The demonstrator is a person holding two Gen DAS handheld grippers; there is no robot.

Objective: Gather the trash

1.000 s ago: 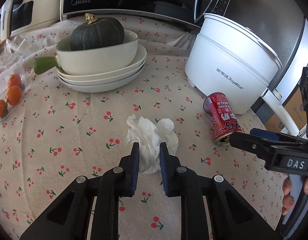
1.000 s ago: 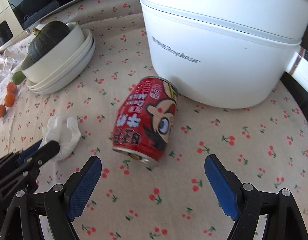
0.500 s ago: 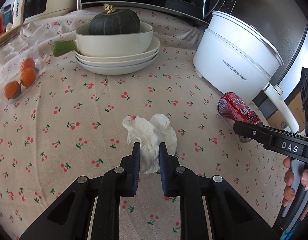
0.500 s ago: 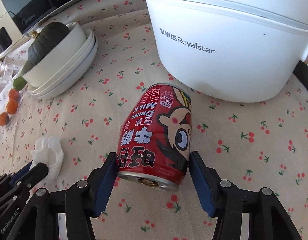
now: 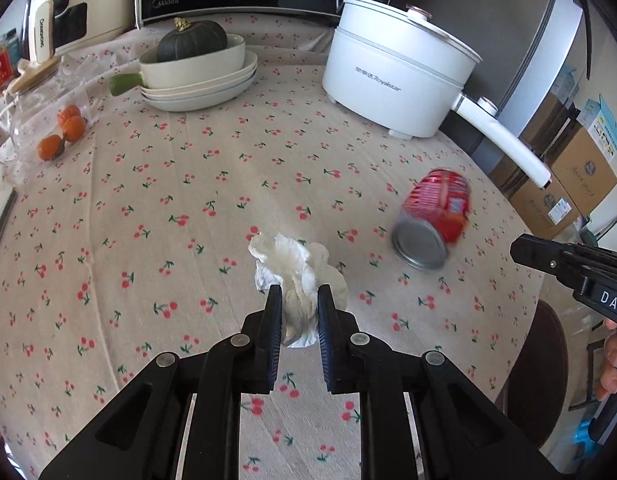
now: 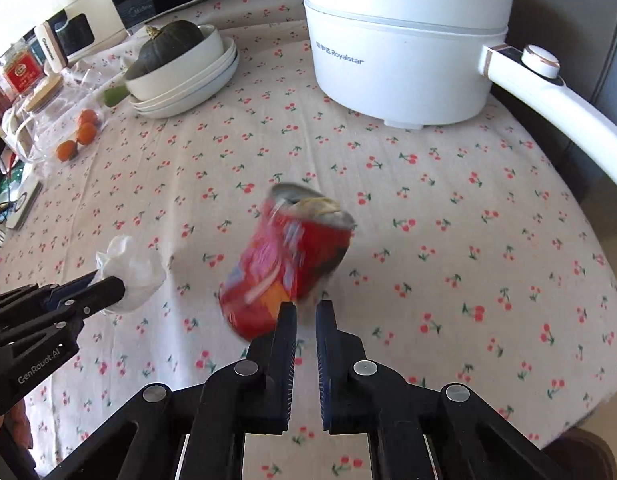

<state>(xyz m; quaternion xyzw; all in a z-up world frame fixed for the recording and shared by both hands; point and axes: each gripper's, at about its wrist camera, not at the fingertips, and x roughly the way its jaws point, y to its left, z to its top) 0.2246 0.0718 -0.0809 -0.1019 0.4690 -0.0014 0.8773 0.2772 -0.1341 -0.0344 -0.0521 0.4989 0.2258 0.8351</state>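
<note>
Two pieces of trash are on the round table (image 5: 156,184) with the cherry-print cloth: a crumpled white paper tissue (image 5: 296,276) and a red drink can with a silver bottom (image 5: 434,218).

The left tongs (image 5: 298,300) are clamped on the near part of the tissue, and the rest of the paper spreads out beyond the fingertips. In the right wrist view the tissue (image 6: 134,268) is seen between these tongs (image 6: 104,284) on the left part of the table, but I cannot tell if it still touches the cloth.

The can (image 6: 286,264) is blurred and tilted, with its open top toward the far edge and its base toward the near edge. It is just in front of the right tongs (image 6: 306,310), slightly to their left. The fingers of these tongs are close together with only a narrow gap, and nothing is between them; the can is outside of them. In the left wrist view, only the tip of the right tongs (image 5: 526,250) shows, beside the right edge.

Near the far edge stand a white electric pot with a long handle (image 6: 404,48) and a stack of cream dishes (image 5: 200,78) with a dark green pumpkin (image 5: 192,40) in the top one. Small orange fruits (image 5: 64,130) lie near the left edge.
</note>
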